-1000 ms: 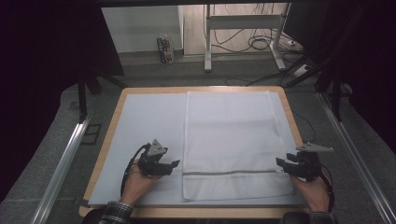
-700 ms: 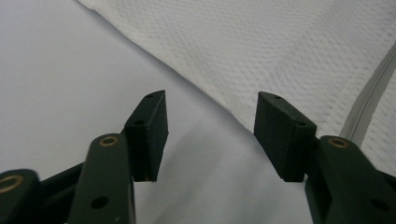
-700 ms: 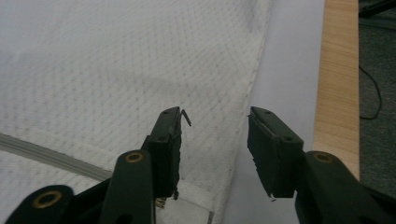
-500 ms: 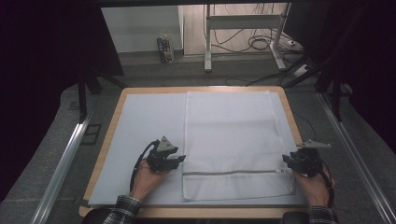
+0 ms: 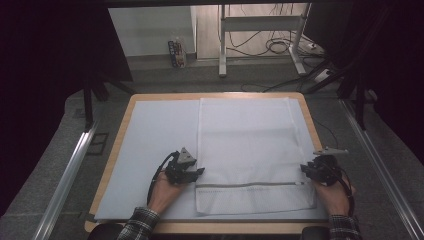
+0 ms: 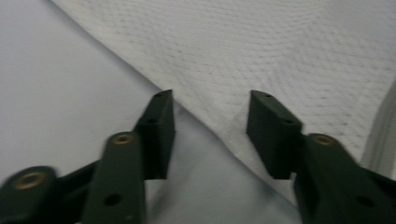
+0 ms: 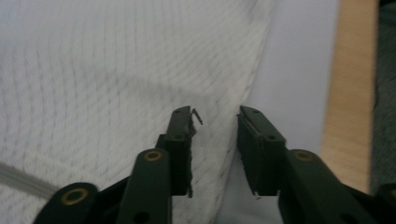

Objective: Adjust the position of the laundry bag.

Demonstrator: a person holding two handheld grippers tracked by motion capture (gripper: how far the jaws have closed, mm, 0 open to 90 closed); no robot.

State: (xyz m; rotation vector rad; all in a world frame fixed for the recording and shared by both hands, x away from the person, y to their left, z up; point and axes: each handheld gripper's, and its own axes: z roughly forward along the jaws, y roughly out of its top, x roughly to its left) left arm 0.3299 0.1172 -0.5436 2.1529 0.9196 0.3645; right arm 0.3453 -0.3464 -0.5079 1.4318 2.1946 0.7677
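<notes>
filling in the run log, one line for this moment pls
scene: white mesh bag flat on table | left gripper: jaws closing astride bag's left edge | right gripper: jaws closing astride right edge | held: not yet

mesh bag [image 5: 252, 150] on mat [image 5: 150, 145] — tongs at both edges

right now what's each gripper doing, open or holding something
Left gripper: open, just been closing, the mesh bag edge between its jaws, not gripped.
Right gripper: open, just been closing astride the bag's other edge.
</notes>
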